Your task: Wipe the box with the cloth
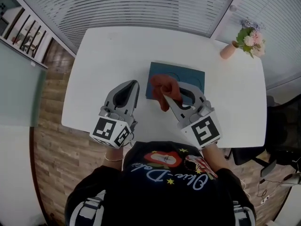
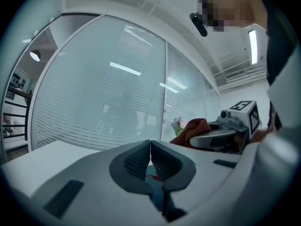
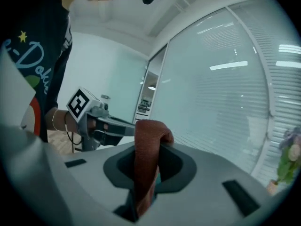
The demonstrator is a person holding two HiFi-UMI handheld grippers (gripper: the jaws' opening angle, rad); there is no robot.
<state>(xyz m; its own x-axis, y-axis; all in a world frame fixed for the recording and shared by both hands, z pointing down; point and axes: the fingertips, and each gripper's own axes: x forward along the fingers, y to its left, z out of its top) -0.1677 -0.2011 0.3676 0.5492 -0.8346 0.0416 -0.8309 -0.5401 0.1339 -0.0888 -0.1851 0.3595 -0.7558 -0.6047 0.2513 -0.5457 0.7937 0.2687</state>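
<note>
Closest to the head camera is the person's dark printed shirt (image 1: 160, 192), and just beyond it are two grippers, each with one marker cube: one cube (image 1: 110, 130) at the left, one (image 1: 204, 130) at the right. The left gripper (image 1: 133, 84) hangs over bare table near the box's left edge. In its own view the left gripper (image 2: 150, 149) has its two ribbed pads pressed together with nothing held between them.

The right gripper (image 1: 170, 92) is clamped on the single rust-red cloth (image 1: 162, 86). In the right gripper view the cloth (image 3: 146, 164) bunches above the jaws and hangs down between them as one folded strip. From the head view the cloth lies over the near left part of the one dark teal box (image 1: 193, 76); whether it touches the lid cannot be told.

The box lies flat near the middle of the one white table (image 1: 108, 55). One pink vase (image 1: 229, 50) of flowers stands at the table's far right corner, well apart from the box.
</note>
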